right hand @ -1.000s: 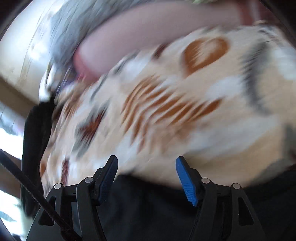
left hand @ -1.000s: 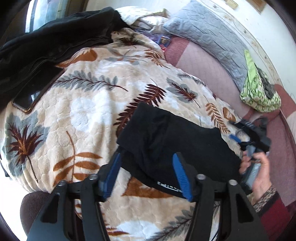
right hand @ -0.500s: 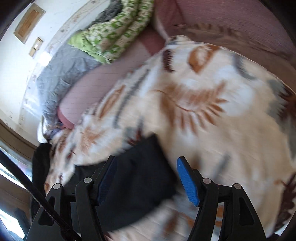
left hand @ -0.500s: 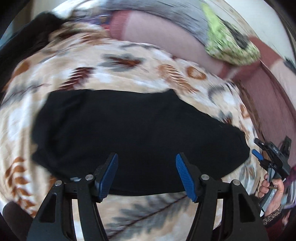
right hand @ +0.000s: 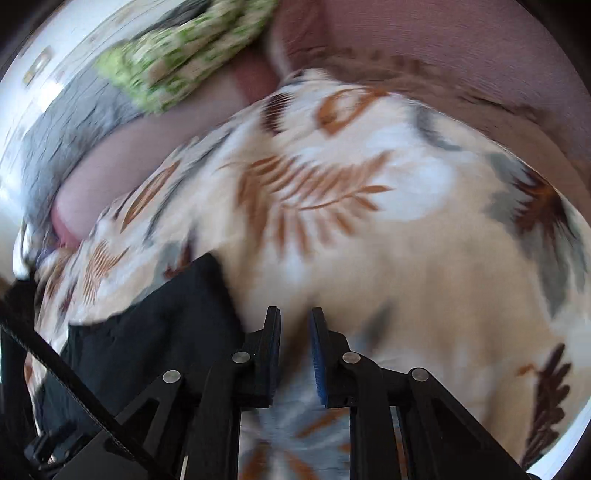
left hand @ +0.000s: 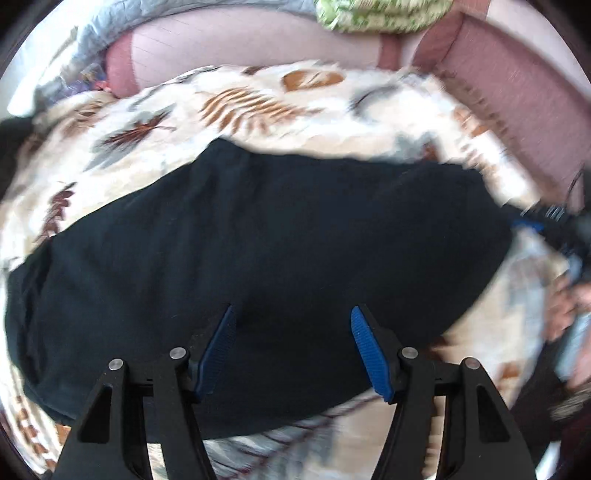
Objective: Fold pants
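Note:
The black pants [left hand: 258, 251] lie folded flat on a cream blanket with a leaf print [left hand: 258, 99]. My left gripper [left hand: 291, 314] is open and empty, its blue pads just over the near edge of the pants. In the right wrist view the pants' end [right hand: 155, 339] lies at the lower left. My right gripper [right hand: 295, 314] has its jaws nearly closed with nothing between them, over the blanket [right hand: 369, 240] just right of the pants. It also shows at the right edge of the left wrist view [left hand: 532, 225], held in a hand.
A pink mattress [left hand: 258, 48] runs behind the blanket. A green patterned cloth bundle [left hand: 384, 14] and a grey quilted pillow [right hand: 70, 136] lie at the back. A dark garment [left hand: 11, 147] sits at the far left.
My left gripper has swung right and closer over the pants. My right gripper has moved off the pants' end and its jaws have closed from wide open to nearly shut.

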The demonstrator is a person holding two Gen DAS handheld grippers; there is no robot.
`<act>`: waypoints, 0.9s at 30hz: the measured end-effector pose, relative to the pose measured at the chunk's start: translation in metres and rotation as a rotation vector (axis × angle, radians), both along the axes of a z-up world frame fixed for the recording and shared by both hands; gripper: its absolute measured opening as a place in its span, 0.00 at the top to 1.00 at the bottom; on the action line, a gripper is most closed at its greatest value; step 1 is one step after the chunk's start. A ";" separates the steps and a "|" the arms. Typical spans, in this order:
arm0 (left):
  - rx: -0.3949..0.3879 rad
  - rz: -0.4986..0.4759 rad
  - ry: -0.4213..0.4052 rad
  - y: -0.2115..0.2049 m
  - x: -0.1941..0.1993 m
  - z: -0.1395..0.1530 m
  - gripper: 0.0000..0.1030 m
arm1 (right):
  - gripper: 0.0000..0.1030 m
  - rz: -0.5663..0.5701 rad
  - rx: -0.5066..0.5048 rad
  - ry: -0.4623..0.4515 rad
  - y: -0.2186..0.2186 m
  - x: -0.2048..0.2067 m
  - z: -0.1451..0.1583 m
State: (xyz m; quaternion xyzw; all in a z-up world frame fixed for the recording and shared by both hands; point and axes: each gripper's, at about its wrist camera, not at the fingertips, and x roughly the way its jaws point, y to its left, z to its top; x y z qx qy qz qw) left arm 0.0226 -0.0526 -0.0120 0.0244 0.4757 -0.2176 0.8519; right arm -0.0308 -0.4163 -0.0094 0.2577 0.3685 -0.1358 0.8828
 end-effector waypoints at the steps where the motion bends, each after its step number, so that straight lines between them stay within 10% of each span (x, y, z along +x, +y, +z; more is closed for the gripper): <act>1: -0.021 -0.013 -0.006 -0.001 0.002 0.008 0.38 | 0.83 -0.003 0.060 -0.037 -0.008 -0.009 0.000; 9: -0.069 -0.239 0.035 -0.102 0.053 0.048 0.35 | 0.55 0.119 0.276 -0.167 0.011 -0.049 -0.004; 16: 0.061 -0.390 0.049 -0.204 0.093 0.037 0.35 | 0.54 0.199 0.189 -0.130 0.047 -0.036 -0.013; 27: 0.018 -0.451 0.185 -0.266 0.133 0.000 0.35 | 0.41 0.216 0.148 -0.169 0.052 -0.017 -0.018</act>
